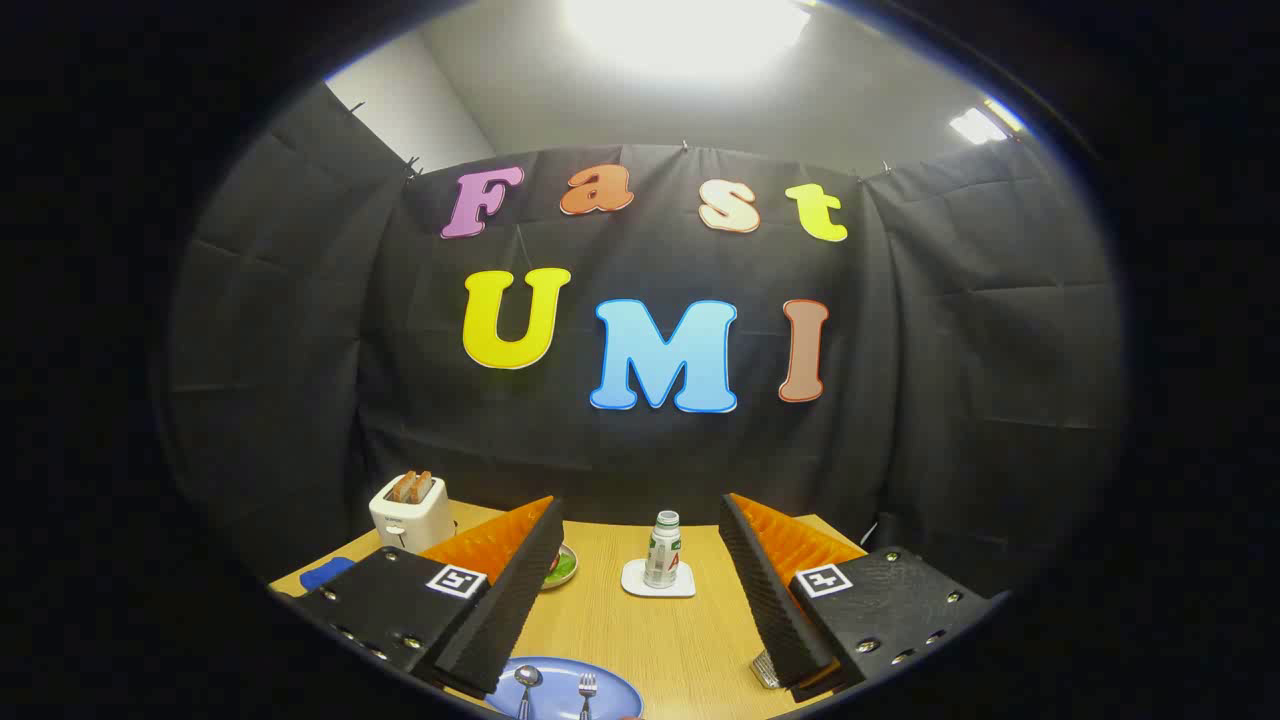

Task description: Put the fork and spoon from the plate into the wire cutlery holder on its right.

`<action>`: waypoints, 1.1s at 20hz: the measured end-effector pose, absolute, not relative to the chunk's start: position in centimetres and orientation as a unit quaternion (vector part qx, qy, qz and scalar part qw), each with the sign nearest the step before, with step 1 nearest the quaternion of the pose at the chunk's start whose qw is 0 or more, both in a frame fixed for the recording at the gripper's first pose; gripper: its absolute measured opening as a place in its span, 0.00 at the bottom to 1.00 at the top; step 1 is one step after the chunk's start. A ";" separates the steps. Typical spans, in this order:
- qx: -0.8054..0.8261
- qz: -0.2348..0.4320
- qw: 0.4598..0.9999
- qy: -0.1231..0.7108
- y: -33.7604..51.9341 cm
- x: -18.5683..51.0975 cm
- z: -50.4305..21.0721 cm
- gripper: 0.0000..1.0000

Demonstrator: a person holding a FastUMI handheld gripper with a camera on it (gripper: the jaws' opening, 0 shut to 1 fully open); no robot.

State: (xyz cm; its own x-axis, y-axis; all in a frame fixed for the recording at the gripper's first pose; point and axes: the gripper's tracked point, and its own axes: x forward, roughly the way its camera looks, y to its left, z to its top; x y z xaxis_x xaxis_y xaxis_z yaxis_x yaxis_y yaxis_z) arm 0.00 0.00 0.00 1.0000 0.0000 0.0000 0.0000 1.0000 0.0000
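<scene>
A: Steel spoon (526, 684) and fork (587, 690) lie side by side on the blue plate (610, 688), heads away from the gripper (640, 590), just below the fingers. Handles are cut off from sight.

B: Fingers?

A: Spread wide, holding nothing.

B: Handling?

A: Likely light, stiff, slick and low-lying. I'd pinch across the neck, one at a time. Holder (766, 668) sits beside the right finger, mostly hidden.

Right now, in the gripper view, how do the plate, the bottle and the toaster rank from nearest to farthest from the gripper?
The gripper is open and holds nothing.
1. Plate: just below the fingertips, with spoon and fork on it.
2. Bottle: ahead, between the fingers, on a coaster.
3. Toaster: far left, by the wall.
</scene>
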 end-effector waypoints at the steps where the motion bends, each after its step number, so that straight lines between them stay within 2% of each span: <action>1: 0.000 0.000 1.000 0.000 0.0 0.0 0.0 0.97; 13: -0.003 0.000 1.000 -0.002 0.0 0.1 0.0 0.97; 22: -0.021 0.021 0.998 0.055 1.2 -0.2 -3.5 0.97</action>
